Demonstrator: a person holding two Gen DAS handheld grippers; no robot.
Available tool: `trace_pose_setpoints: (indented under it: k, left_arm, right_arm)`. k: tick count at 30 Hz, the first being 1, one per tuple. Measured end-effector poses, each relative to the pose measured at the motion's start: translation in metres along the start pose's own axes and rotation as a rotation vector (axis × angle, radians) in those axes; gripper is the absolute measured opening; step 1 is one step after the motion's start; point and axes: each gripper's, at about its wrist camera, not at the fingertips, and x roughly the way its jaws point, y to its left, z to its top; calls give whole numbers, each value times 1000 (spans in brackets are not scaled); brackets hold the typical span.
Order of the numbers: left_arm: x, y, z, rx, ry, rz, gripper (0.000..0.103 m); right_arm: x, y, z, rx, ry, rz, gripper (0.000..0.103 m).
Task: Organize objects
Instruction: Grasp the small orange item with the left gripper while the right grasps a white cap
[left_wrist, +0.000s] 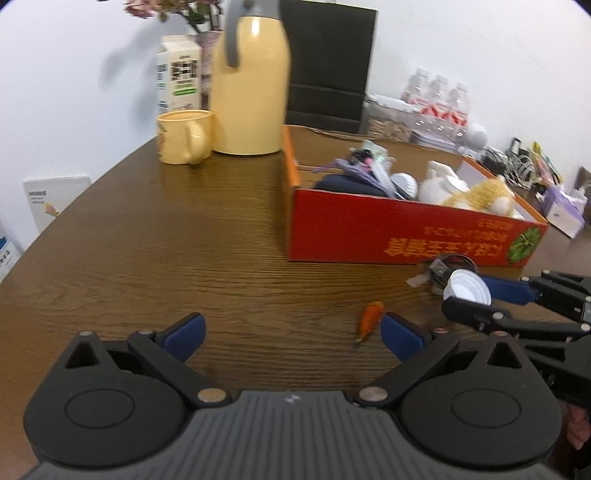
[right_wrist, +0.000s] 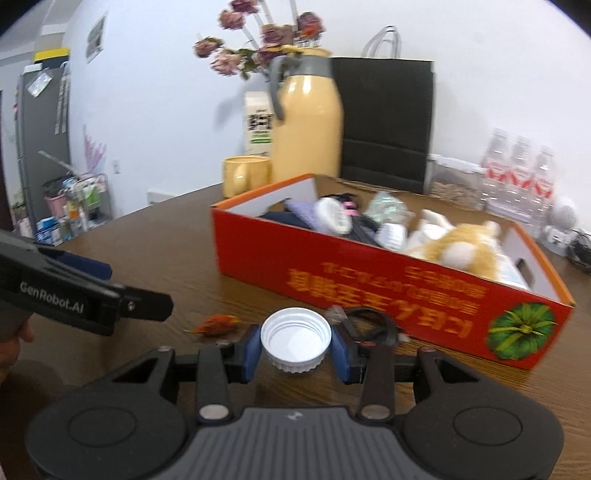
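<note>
**White cap gripped beside the red box**

Left wrist view: the left gripper (left_wrist: 291, 332) fills the bottom of the frame, its blue-padded fingers spread wide over bare brown wood-grain counter (left_wrist: 184, 240). A small orange scrap (left_wrist: 371, 317) lies by the right pad; its nature is unclear. At the right edge the right gripper (left_wrist: 476, 291) is partly cut off. The red cardboard box (left_wrist: 388, 232) carries upside-down yellow lettering, unreadable.

Right wrist view: the right gripper's fingers clamp a white ribbed plastic cap (right_wrist: 295, 338), open side up, at lower centre. "GenRobot.AI" reads on the left gripper at the left edge. Box contents are blurred.
</note>
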Motion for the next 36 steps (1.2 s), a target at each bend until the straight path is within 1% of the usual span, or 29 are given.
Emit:
trace_pose_setpoints:
  k: [7, 8, 10, 12, 13, 15, 17, 18, 19, 21, 22, 23, 24, 28, 36]
  left_arm:
    - [15, -20, 4, 43, 20, -20, 102]
    - [16, -22, 5, 48, 22, -20, 100]
    - [20, -27, 5, 60, 29, -18, 93]
    - [23, -31, 5, 71, 36, -15, 80]
    - [25, -33, 5, 77, 41, -15, 77]
    - [28, -37, 5, 90, 46, -18, 67]
    - [29, -41, 4, 102, 47, -25, 60]
    - [29, -43, 4, 110, 49, -29, 54]
    - [30, -44, 4, 117, 51, -31, 51]
    - [32, -47, 4, 130, 49, -30, 38]
    - [32, -49, 4, 137, 45, -28, 34]
    - [32, -50, 3, 141, 42, -31, 22]
    - [32, -50, 3, 143, 40, -37, 14]
    - [30, -55, 1, 163, 31, -44, 13]
    - [22, -56, 6, 148, -1, -60, 13]
  right_arm:
    - [-9, -27, -6, 50, -19, -69, 39]
    - [-10, -31, -6, 57, -21, -76, 39]
    - [-12, -37, -7, 69, -25, -86, 39]
    - [-13, -42, -8, 79, -28, -92, 39]
    - [-13, -44, -8, 83, -27, -93, 39]
    - [-12, -46, -9, 89, -26, -91, 39]
    - [-12, -46, -9, 87, -27, -84, 39]
    - [-11, -46, -8, 85, -28, -81, 39]
    - [-12, -45, -9, 83, -28, -79, 39]
    - [-12, -45, -9, 82, -29, -75, 39]
    - [-12, -45, -9, 82, -29, -74, 39]
    - [-12, -45, -9, 81, -29, -73, 39]
    - [-12, -44, -9, 80, -30, -71, 39]
    - [-13, -43, -10, 73, -29, -68, 39]
    - [-16, -41, -9, 69, -48, -62, 39]
